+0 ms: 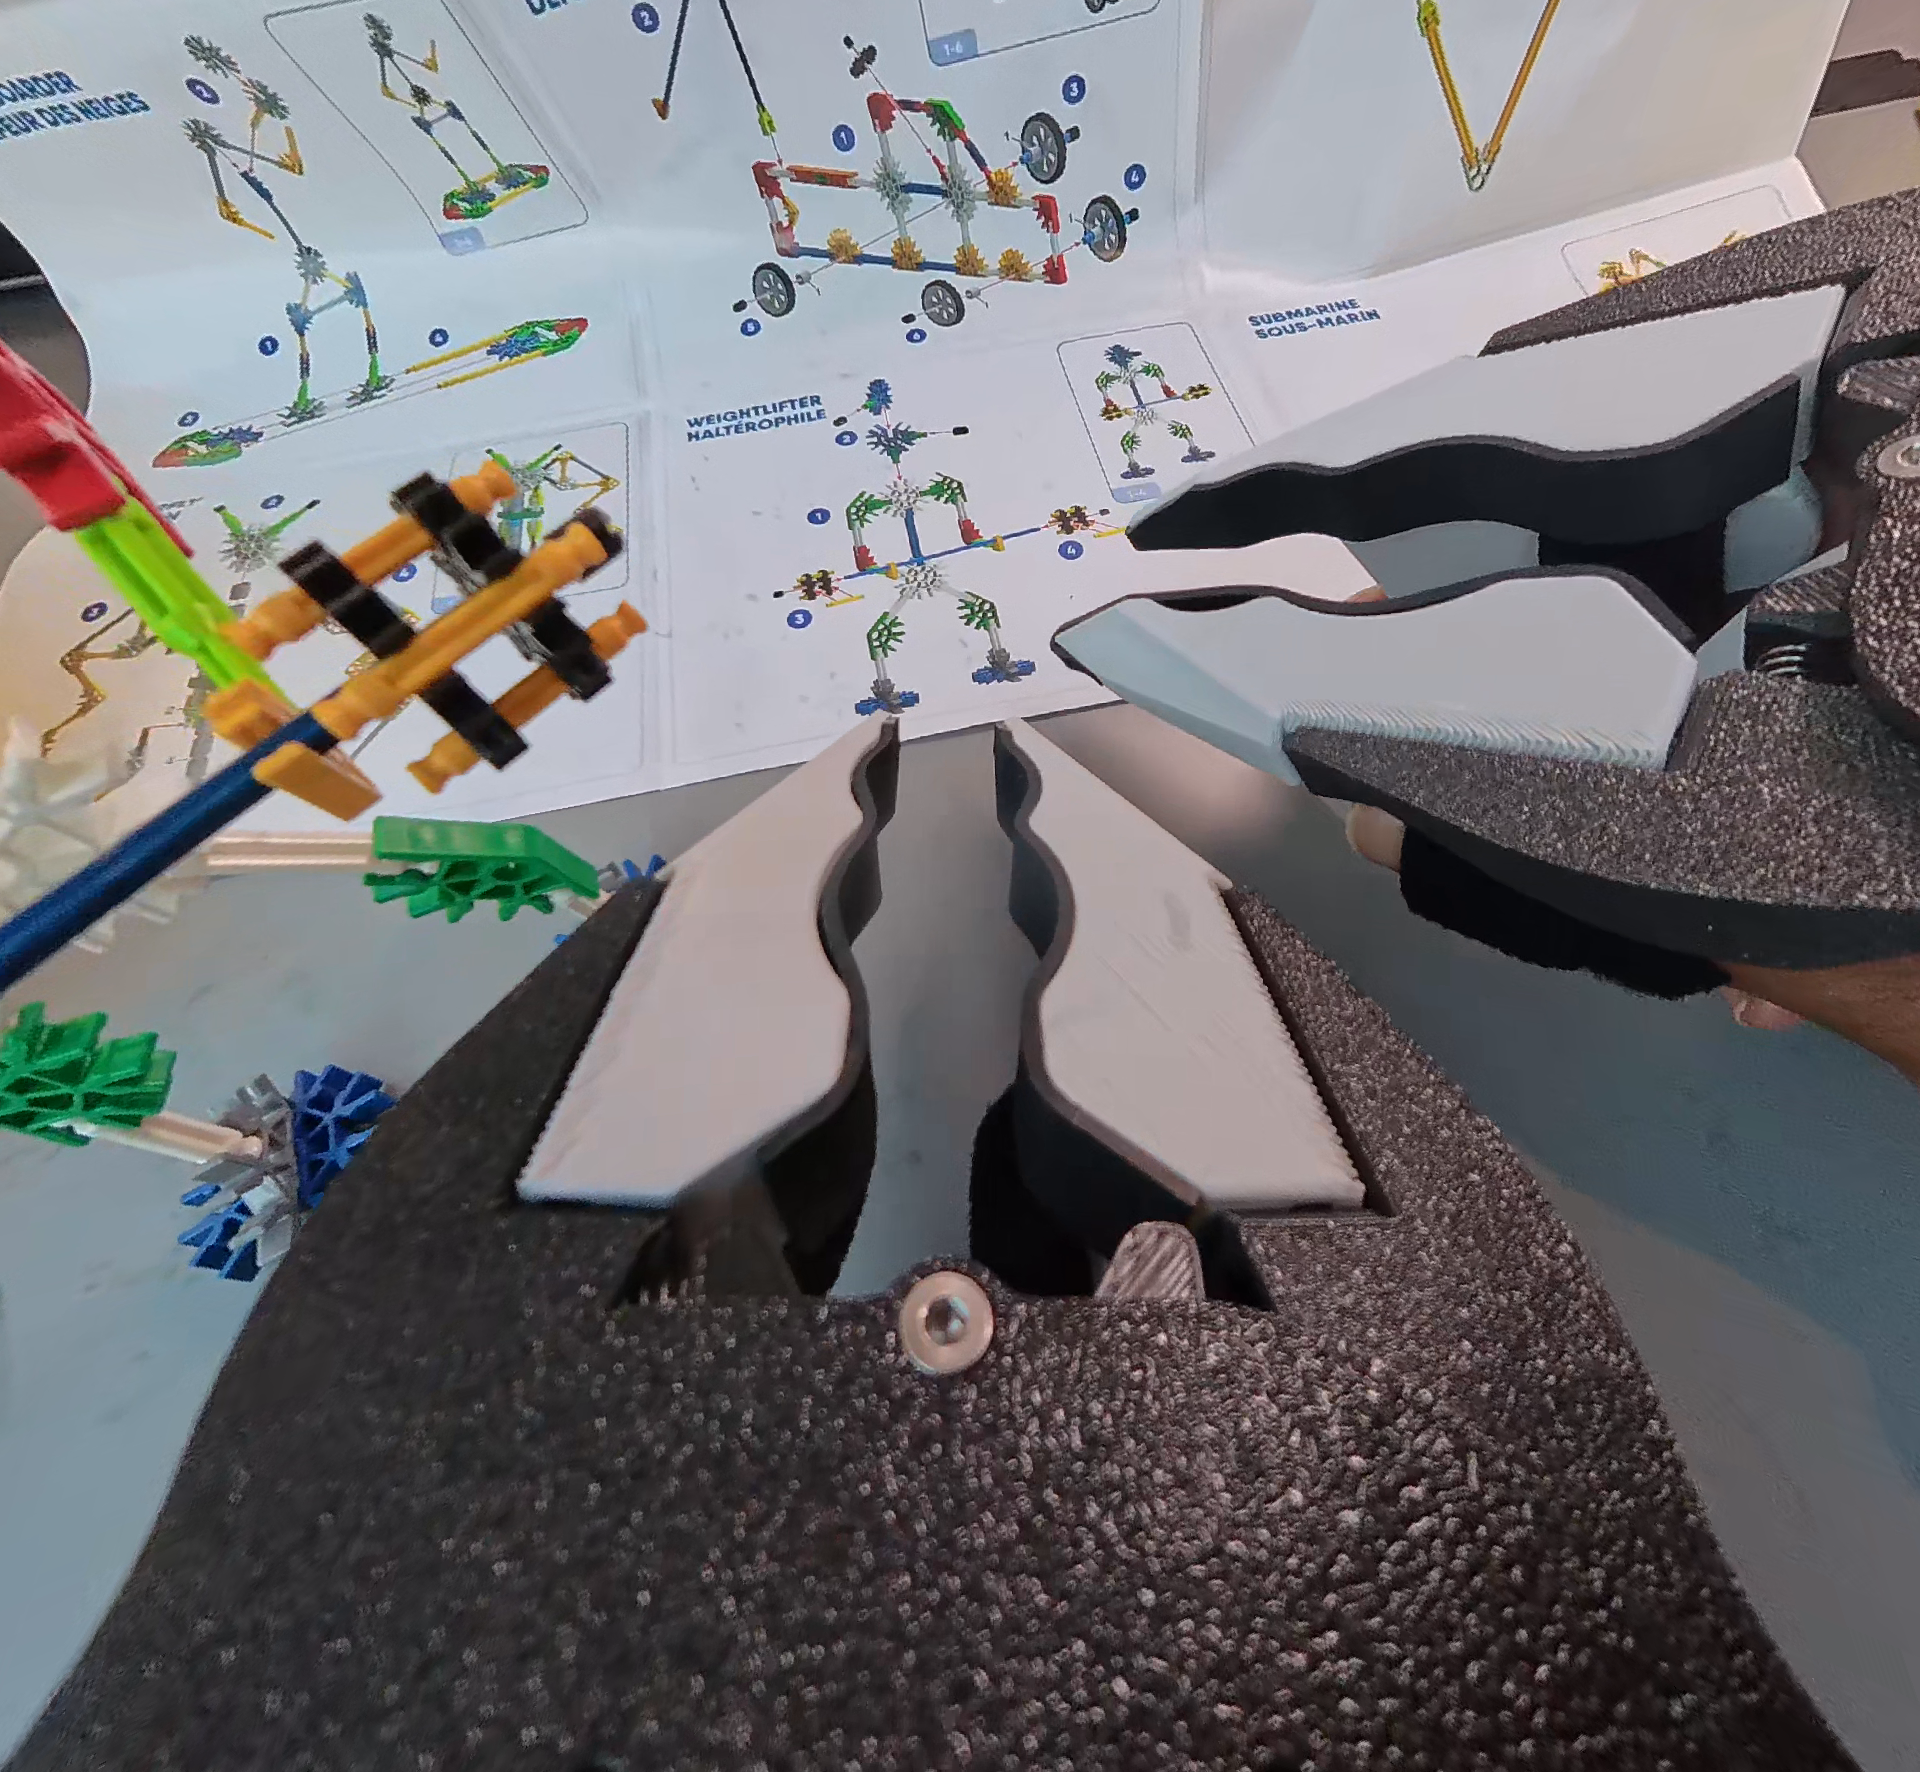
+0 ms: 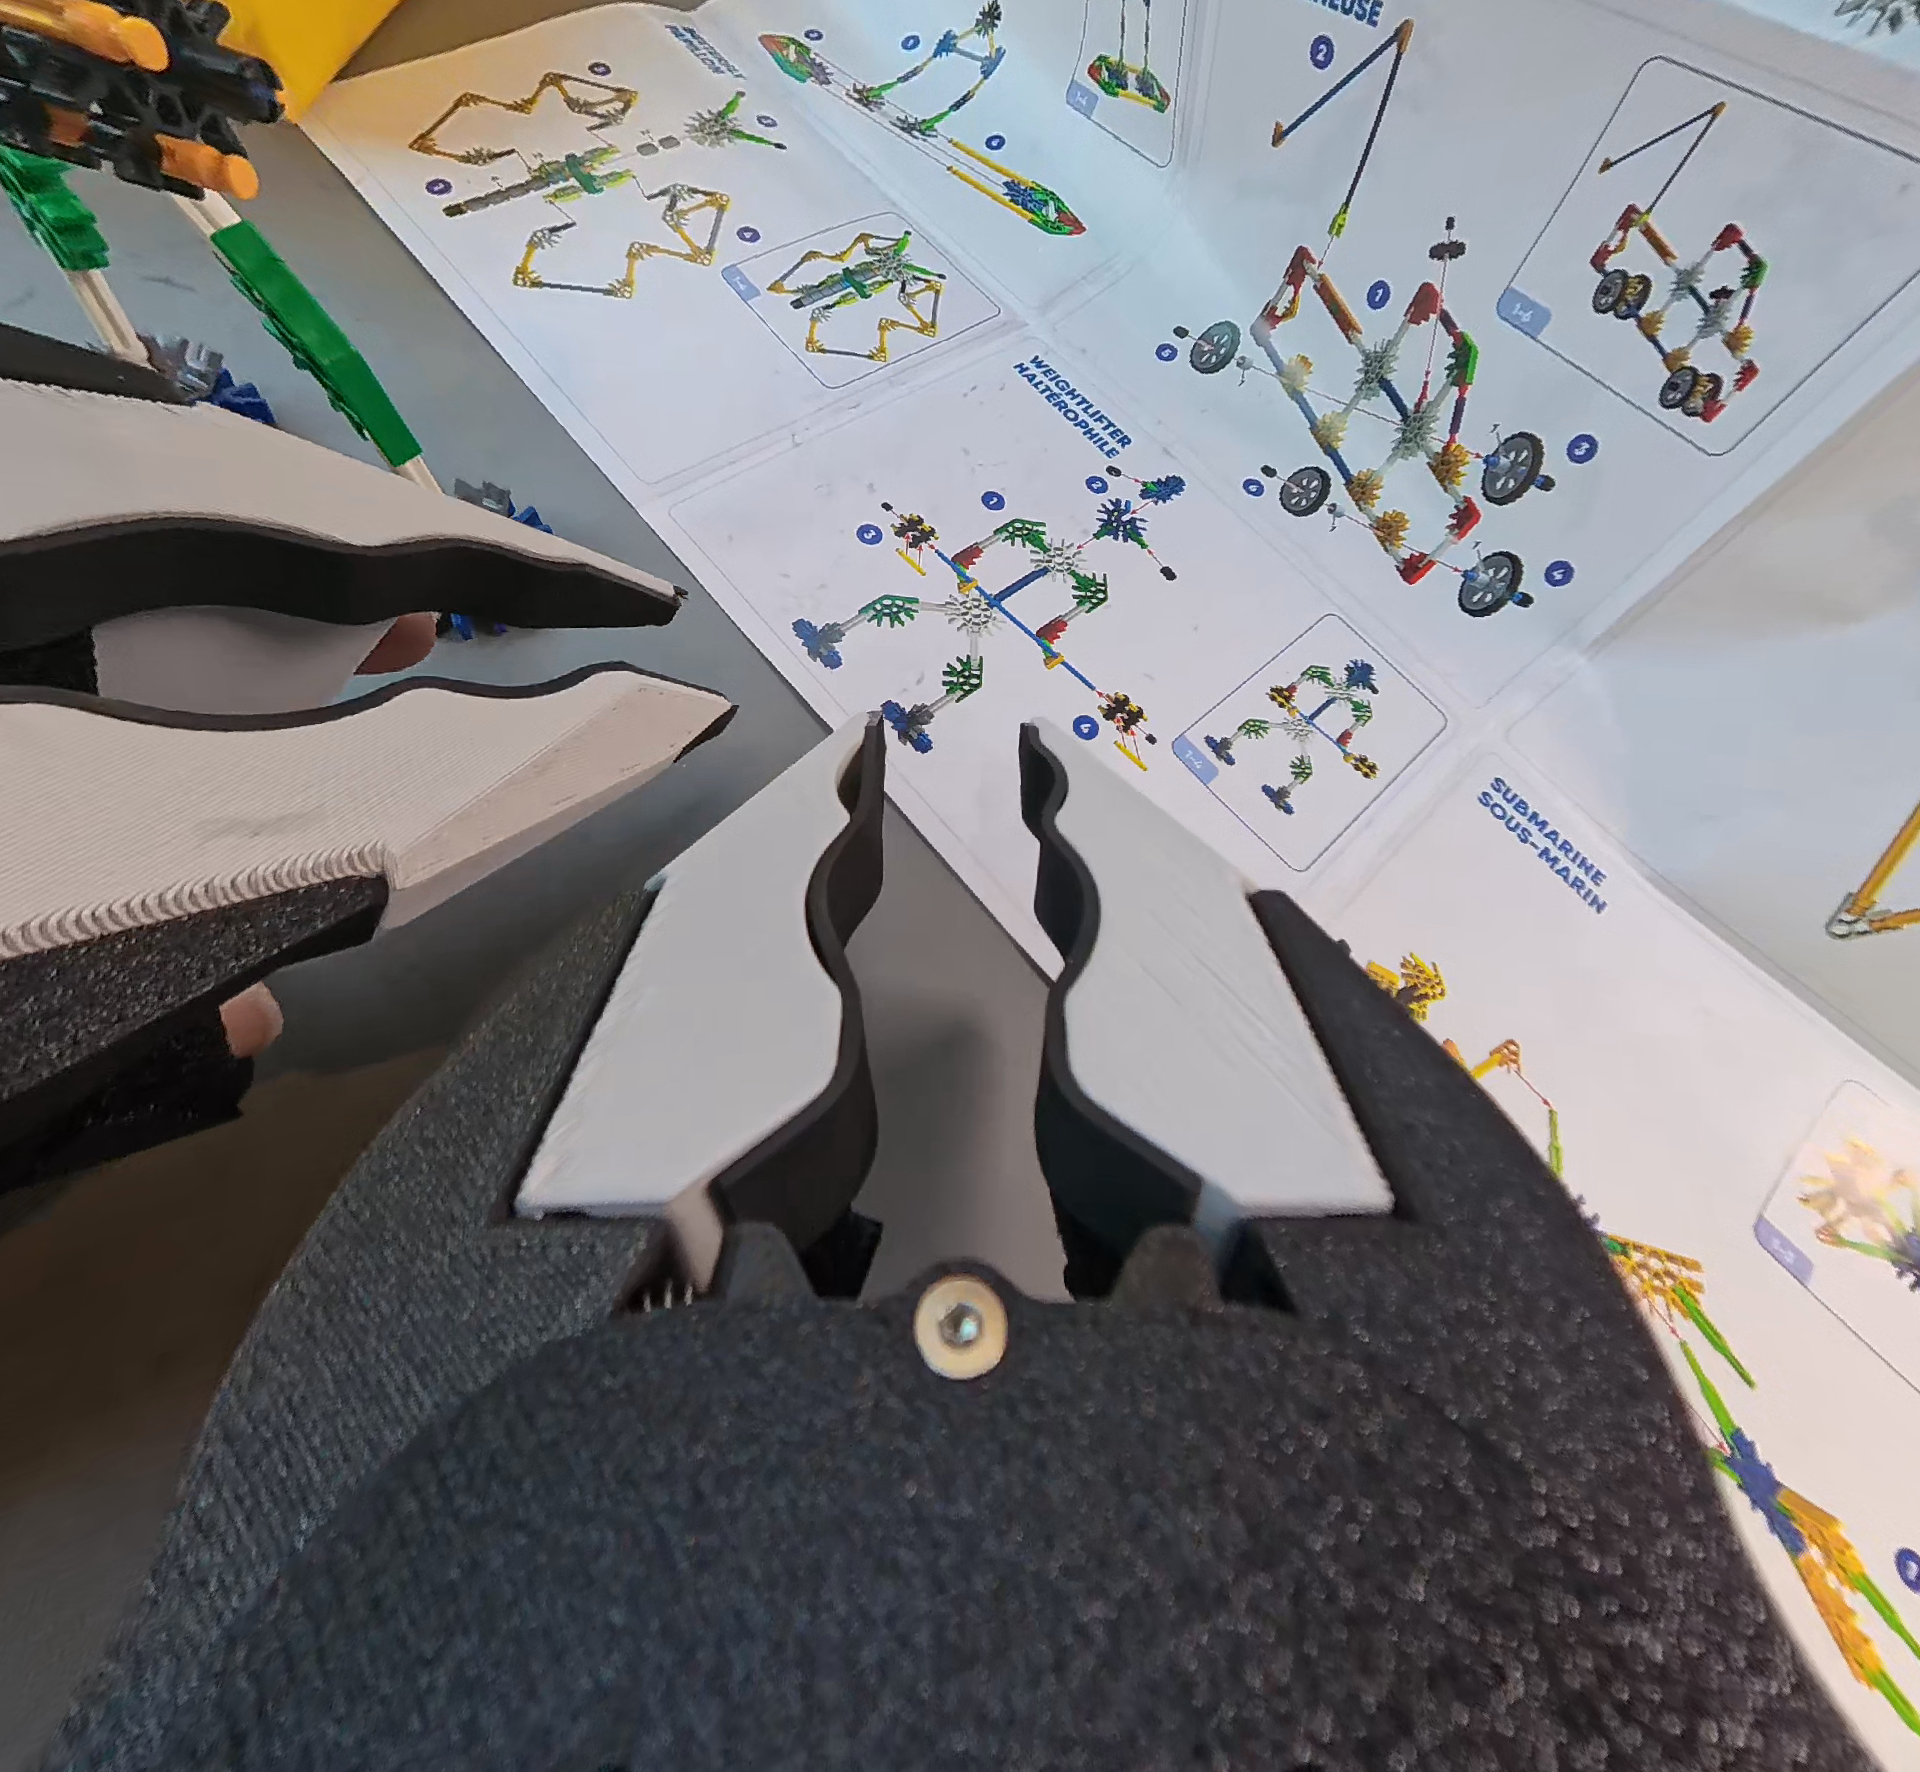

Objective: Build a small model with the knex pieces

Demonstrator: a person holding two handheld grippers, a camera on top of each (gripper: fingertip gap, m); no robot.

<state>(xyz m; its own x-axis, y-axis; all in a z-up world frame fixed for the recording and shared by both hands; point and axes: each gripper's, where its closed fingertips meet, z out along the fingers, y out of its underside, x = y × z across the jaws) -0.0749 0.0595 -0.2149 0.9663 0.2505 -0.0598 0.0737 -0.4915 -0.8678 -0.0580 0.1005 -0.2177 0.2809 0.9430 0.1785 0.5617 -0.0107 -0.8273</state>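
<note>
My left gripper [image 1: 945, 735] and right gripper [image 2: 951, 735] look alike: speckled black bodies, pale grey ribbed fingers [image 1: 717, 974] lined with wavy black pads [image 2: 1070, 953], and one silver hex screw [image 1: 943, 1322] at each base. A black strap [image 1: 1538, 922] wraps the right one.

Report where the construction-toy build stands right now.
Done: a rod-and-connector model stands at the left, with an orange-and-black cluster on its blue rod and a green connector lower down. In hand: nothing. The left hand-held gripper and right hand-held gripper are both open and empty, near the instruction sheet on the table. Left: the pictures do not show which pieces remain.
</note>
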